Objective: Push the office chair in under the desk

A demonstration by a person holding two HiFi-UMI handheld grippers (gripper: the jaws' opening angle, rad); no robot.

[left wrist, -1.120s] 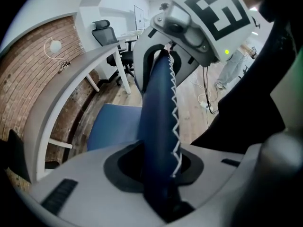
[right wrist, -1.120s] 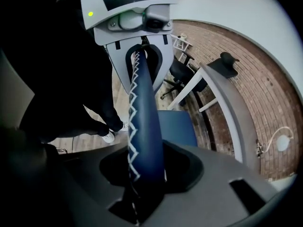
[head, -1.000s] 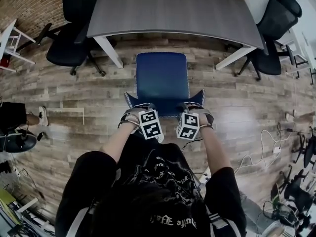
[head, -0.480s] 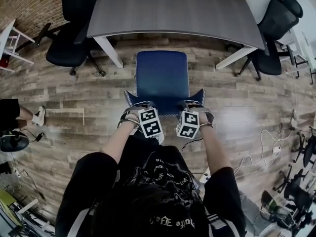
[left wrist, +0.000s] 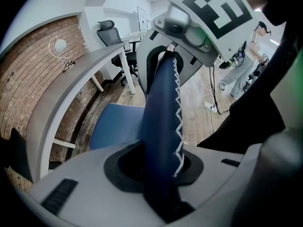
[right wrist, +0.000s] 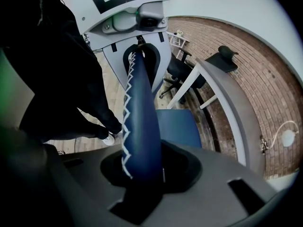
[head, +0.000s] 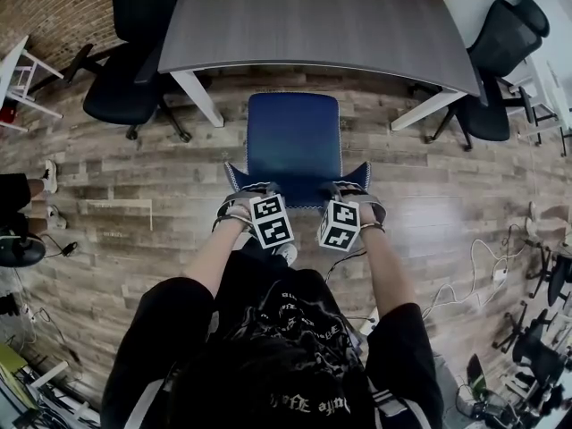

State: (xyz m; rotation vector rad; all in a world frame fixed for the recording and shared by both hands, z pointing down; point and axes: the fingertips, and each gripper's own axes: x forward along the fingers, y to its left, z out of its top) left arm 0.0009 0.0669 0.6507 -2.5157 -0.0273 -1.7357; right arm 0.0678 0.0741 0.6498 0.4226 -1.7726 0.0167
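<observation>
1. Office chair: blue, standing on the wooden floor. Its seat lies straight ahead of both tools, and the top edge of its backrest runs from 1 tool to the other.
2. Left tool: closed narrow on the left end of the backrest's top edge. In the left gripper view the blue padded edge with its white zigzag stitching passes straight between the jaws, and both press on it.
3. Right tool: clamped the same way on the right end of that edge. In the right gripper view the stitched blue edge fills the gap between its jaws.
4. The 2 tools sit side by side with a stretch of backrest between them. Both point steeply down, with their marker cubes on the person's side.
5. Tabletop: grey, beyond the seat from the tools. The seat's far edge lies close to the tabletop's near edge, between its 2 white legs. In the head view the whole seat shows uncovered.
6. Black chairs: 1 is ahead of the left tool and out to its outer side, at the tabletop's left corner. 1 is ahead of the right tool and out to its outer side.
7. Brick wall: beyond the tabletop, far ahead of the left tool.
</observation>
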